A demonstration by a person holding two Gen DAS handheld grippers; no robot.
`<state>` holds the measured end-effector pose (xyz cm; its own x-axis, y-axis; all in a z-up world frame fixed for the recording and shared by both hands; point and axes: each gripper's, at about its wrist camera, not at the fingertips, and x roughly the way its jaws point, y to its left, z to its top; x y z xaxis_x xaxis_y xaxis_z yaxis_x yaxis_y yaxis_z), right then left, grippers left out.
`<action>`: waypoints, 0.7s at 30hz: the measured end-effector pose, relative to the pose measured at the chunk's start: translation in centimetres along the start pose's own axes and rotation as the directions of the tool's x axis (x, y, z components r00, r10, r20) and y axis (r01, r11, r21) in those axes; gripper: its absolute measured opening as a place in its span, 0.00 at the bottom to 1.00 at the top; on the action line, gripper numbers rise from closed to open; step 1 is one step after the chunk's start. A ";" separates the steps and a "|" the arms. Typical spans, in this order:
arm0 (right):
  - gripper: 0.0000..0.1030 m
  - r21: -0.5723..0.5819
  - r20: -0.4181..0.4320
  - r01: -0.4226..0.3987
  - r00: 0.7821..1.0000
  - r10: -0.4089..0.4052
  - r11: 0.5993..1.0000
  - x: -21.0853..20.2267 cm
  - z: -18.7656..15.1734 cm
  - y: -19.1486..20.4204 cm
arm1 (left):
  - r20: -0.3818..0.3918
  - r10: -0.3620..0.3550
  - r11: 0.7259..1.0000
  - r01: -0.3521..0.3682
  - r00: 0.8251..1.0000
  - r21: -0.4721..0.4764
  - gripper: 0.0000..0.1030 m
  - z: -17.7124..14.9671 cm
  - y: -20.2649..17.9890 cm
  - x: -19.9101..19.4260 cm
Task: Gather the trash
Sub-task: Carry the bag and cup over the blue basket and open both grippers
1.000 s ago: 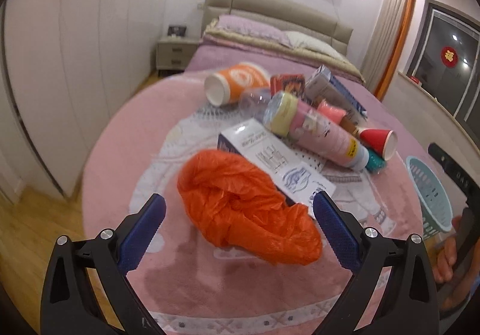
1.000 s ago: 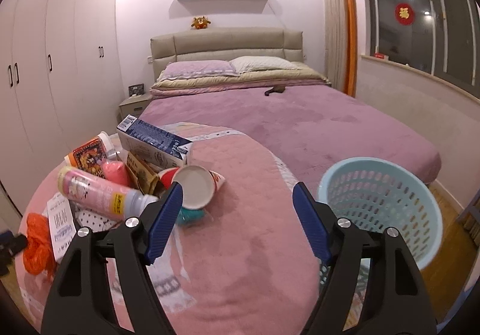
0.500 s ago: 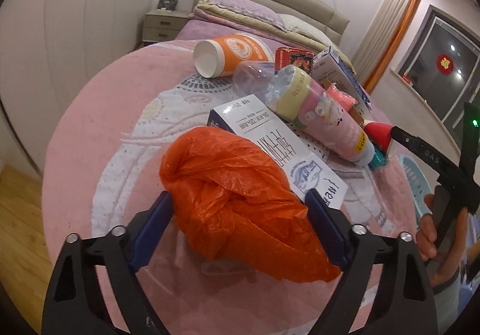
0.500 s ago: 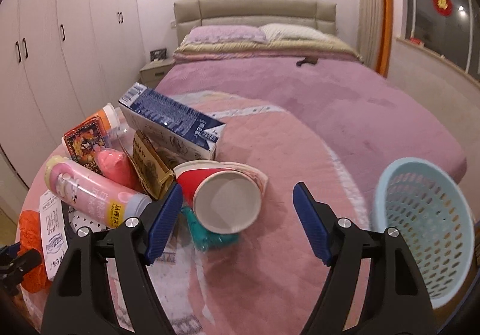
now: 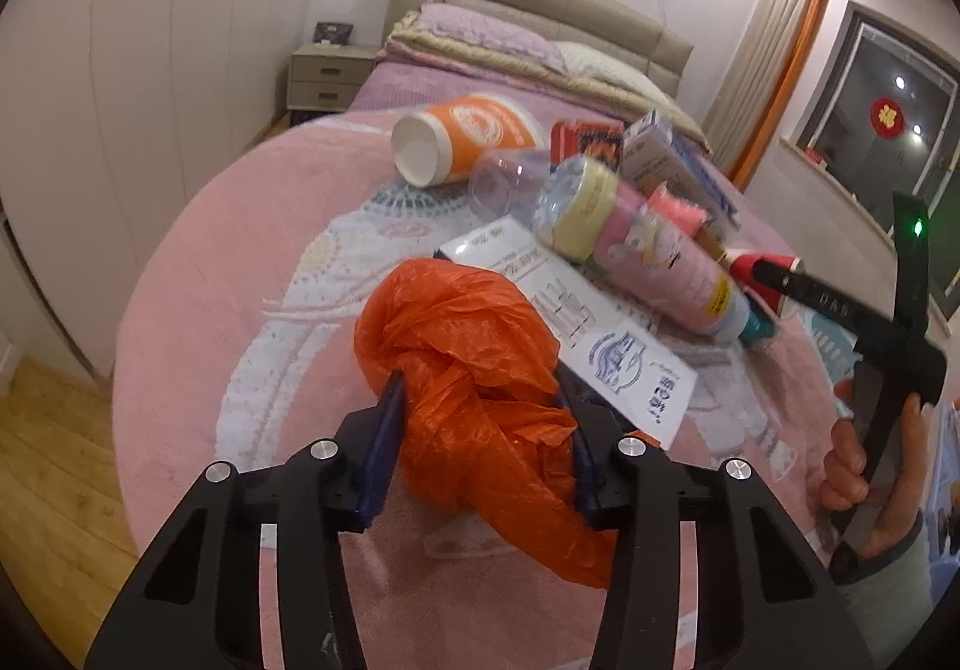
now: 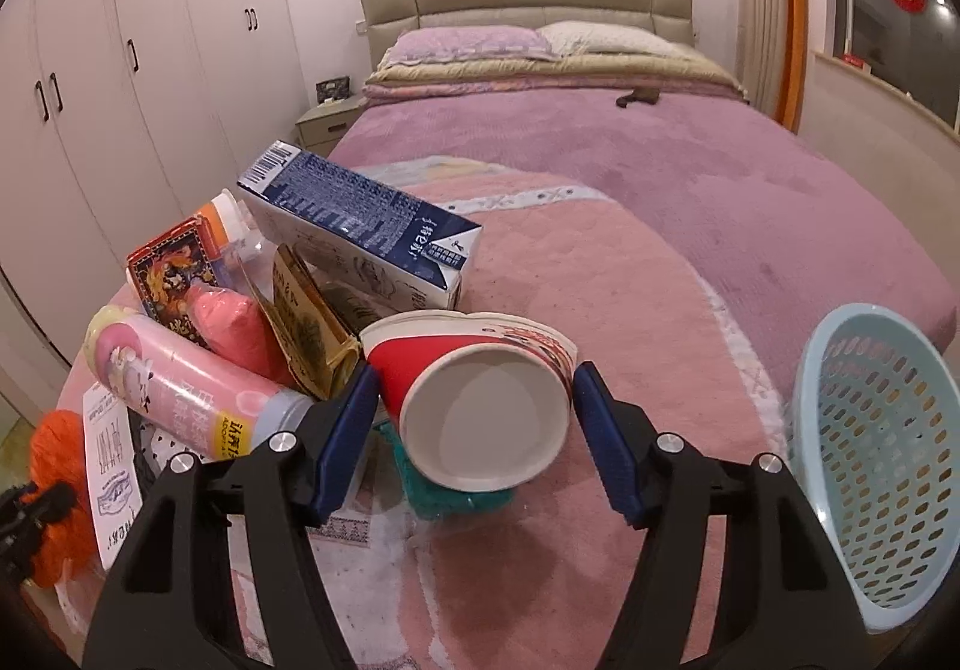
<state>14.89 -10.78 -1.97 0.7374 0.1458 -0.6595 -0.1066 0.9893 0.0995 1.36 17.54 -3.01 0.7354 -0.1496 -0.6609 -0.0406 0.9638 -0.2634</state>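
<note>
While the pink blanket carries the whole heap of rubbish at the foot of the purple bed, we have one pale blue basket waiting at the far right of the right wrist view, just beside the blanket's edge and well to the right of the right gripper.

That is the relation our next move turns on: the basket lies off to the right of both tools, nearer our right hand than our left, so whatever we lift has to travel rightward.

The right gripper is spread wide, its blue fingers on either side of the red paper cup without pressing it. The cup lies on its side with its long axis pointing back toward us, open mouth facing the camera, propped on a teal thing we cannot identify.

The left gripper is clenched on the orange plastic bag, which bunches up between the fingers; whether it has left the blanket we cannot tell.

Counting the rest: one blue milk carton, one pink bottle, one white leaflet, one orange cup, one clear plastic cup, one red patterned box, one gold packet and one pink wad.
</note>
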 end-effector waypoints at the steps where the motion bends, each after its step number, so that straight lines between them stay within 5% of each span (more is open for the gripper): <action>1: 0.61 0.000 0.012 0.000 1.000 0.000 1.000 -0.5 -0.1 0.0 | 0.021 -0.009 1.000 0.009 1.000 -0.002 0.43 0.1 -0.1 -0.5; 11: 0.61 0.019 0.130 0.014 0.991 -0.016 1.000 -6.6 -0.7 -1.6 | 0.171 -0.093 0.991 0.075 0.981 0.111 0.42 2.4 -4.4 -4.3; 21: 0.61 0.118 0.214 0.146 0.962 -0.169 0.982 -13.1 -1.1 -8.2 | 0.129 -0.280 0.929 0.235 0.951 0.287 0.42 5.4 -15.6 -1.5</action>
<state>5.39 -20.82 5.00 0.8700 -0.0271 -0.4923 0.0813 0.9927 0.0891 4.61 3.97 5.87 0.7983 -0.3841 -0.4639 0.3292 0.9233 -0.1979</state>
